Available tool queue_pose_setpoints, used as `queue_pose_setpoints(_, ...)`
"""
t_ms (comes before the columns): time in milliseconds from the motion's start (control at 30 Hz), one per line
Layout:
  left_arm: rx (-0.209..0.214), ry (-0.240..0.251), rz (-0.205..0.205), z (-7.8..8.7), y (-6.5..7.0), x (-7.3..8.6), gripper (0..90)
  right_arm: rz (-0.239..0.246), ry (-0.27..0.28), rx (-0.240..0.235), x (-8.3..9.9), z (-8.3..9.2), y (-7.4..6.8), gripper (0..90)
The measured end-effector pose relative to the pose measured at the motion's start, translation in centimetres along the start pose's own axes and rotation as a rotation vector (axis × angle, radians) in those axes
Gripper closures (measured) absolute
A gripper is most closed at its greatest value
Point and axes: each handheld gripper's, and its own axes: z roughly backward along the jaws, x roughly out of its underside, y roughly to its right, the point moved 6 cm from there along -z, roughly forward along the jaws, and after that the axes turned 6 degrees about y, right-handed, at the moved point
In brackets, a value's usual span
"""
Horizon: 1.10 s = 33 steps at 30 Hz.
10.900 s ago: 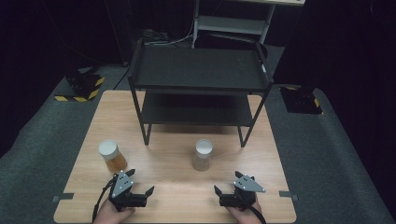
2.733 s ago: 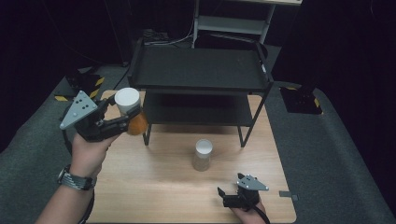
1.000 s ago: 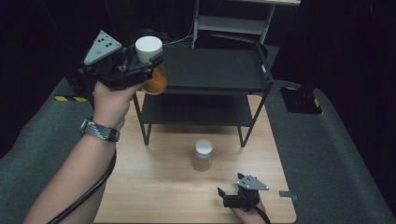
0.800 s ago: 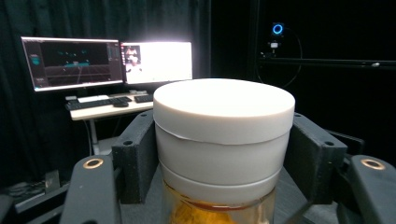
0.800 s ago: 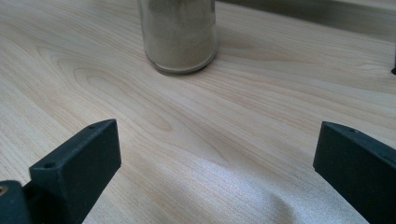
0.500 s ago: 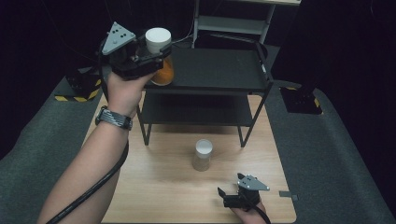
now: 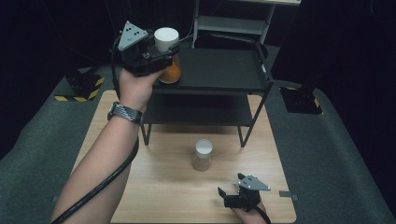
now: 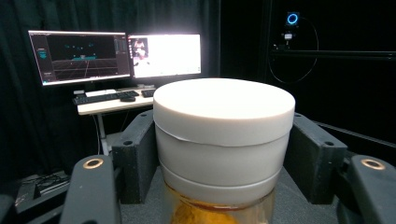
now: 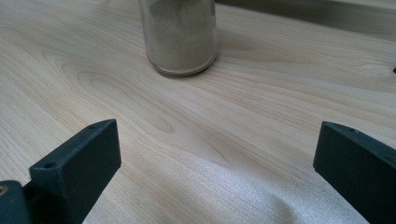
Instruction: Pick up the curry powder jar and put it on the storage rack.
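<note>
1. Held jar (image 7: 168, 53): a round, clear-walled jar with a smooth, matt white cap and orange powder inside. In your left gripper view the cap (image 8: 224, 109) is a thick, flat-topped disc, with the orange contents just visible beneath it.
2. Second jar (image 7: 203, 155): the same cylindrical shape with a white cap, filled with pale beige powder. It stands upright on the table (image 7: 154, 196), whose surface is light wood with a visible wavy grain.
3. Shelf rack (image 7: 215, 70): a black metal frame with two flat tiers on thin legs, standing at the far half of the table. A dark grey mat surrounds the table. In your left gripper view two lit monitors (image 8: 116, 55) and a keyboard sit on a desk against black curtains.
4. Left gripper (image 7: 156, 51): your jaws are closed firmly on the held jar, one black pad on each side, just under the cap. You hold it upright, raised above the left end of the rack's top tier.
5. Right gripper (image 7: 225, 195): your jaws stand wide apart and hold nothing. It rests low at the near edge of the table, with the second jar ahead of it and apart from it.
</note>
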Motion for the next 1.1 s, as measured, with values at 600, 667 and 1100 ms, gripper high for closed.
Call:
queue_pose_setpoints(600,0.003,-0.014,0.024,-0.46,-0.63,0.29,33.4,0.002,0.003,-0.004,0.05,0.05,0.00,0.1)
queue_pose_setpoints(667,0.002,-0.020,0.027,-0.49,-0.74,0.19,33.4,0.003,0.004,-0.005,0.06,0.05,0.01,0.1)
queue_pose_setpoints(1100,0.005,-0.020,0.026,-0.61,-0.62,0.24,33.2,0.002,0.003,-0.007,0.05,0.05,0.03,0.1)
